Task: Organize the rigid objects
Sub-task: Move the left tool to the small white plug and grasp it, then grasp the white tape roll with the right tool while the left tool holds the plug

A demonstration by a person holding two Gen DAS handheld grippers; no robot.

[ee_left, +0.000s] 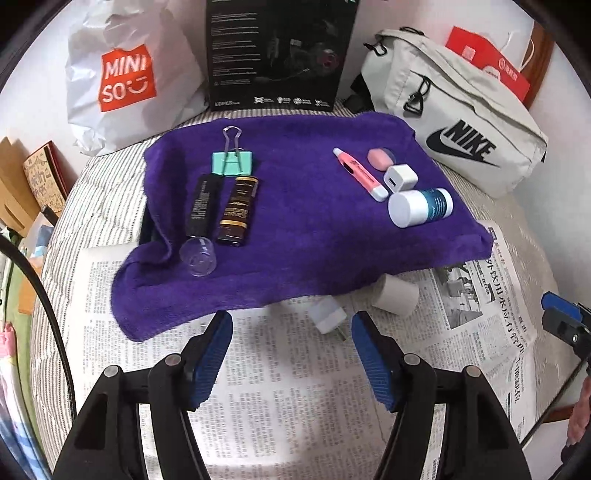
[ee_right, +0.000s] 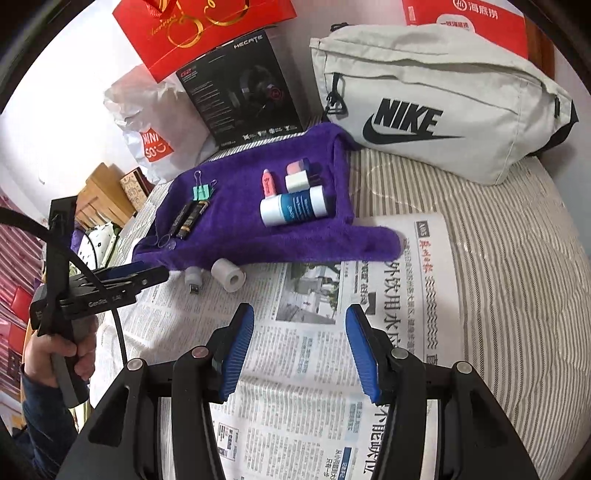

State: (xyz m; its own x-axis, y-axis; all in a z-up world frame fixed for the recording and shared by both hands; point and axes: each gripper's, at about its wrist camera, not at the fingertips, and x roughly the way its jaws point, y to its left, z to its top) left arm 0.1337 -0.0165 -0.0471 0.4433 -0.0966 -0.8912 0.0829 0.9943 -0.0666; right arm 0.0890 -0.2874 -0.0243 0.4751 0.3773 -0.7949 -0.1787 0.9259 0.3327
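Observation:
A purple towel (ee_left: 303, 236) (ee_right: 236, 229) lies on a newspaper (ee_left: 280, 376) (ee_right: 314, 332). On its left are a green binder clip (ee_left: 232, 162), a black tube (ee_left: 201, 206), a brown lighter (ee_left: 238, 210) and a clear cap (ee_left: 199, 256). On its right are a pink highlighter (ee_left: 360, 173), a pink eraser (ee_left: 380, 158), a white charger cube (ee_left: 400, 178) and a white-and-blue bottle (ee_left: 419, 206) (ee_right: 291, 210). A white USB plug (ee_left: 328, 315) (ee_right: 194, 278) and a grey tape roll (ee_left: 395, 295) (ee_right: 229, 277) lie on the paper before the towel. My left gripper (ee_left: 291, 332) (ee_right: 147, 275) is open, just short of the plug. My right gripper (ee_right: 299, 325) is open and empty over the paper.
A Miniso bag (ee_left: 125, 77), a black headset box (ee_left: 277, 51) and a Nike waist bag (ee_left: 458, 118) (ee_right: 436, 103) stand behind the towel. Red paper bags (ee_right: 199, 26) are at the back. Striped bedding (ee_right: 517, 258) lies around the newspaper.

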